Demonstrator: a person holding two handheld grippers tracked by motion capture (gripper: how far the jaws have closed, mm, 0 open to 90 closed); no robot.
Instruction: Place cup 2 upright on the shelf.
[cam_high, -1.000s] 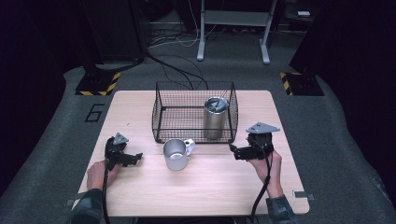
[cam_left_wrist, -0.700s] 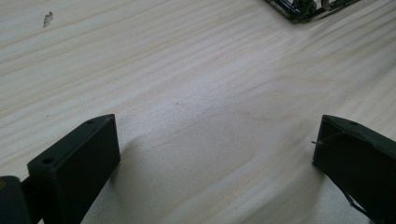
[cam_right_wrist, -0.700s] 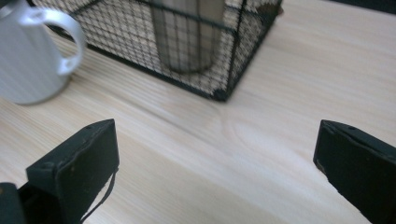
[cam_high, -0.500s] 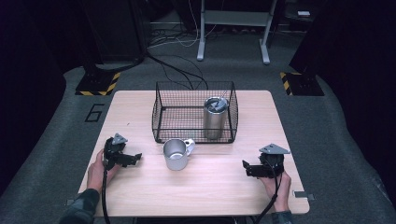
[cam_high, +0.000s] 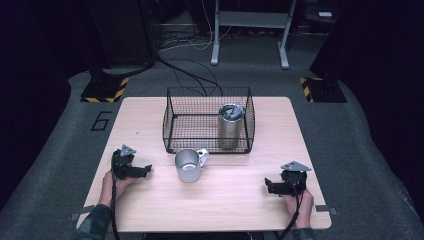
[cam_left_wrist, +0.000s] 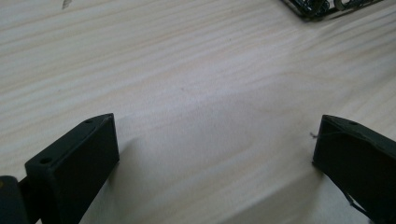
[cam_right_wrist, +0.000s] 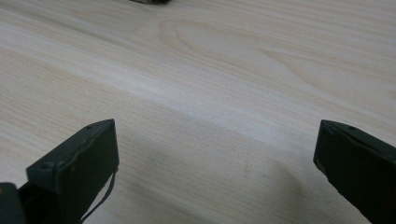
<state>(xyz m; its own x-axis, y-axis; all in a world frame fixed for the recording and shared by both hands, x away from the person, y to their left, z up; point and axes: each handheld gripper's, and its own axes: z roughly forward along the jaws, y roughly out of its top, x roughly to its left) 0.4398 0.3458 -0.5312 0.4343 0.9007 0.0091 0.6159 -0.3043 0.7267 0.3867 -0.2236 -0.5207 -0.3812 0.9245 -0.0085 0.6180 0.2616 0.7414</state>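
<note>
Our right gripper (cam_high: 278, 187) has pulled back, away from the shiny metal mug (cam_high: 188, 165). Both grippers' jaws are wide and hold nothing. We think the mug is light, hard and slippery; we grab its handle.

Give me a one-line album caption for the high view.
Two open grippers, left gripper and right gripper, rest on a wooden table near a metal mug and a tumbler inside a wire basket.

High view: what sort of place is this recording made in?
Probably a lab or studio recording bay: a lone wooden table on grey carpet, hazard-striped stand bases, and loose cables on the floor behind.
</note>
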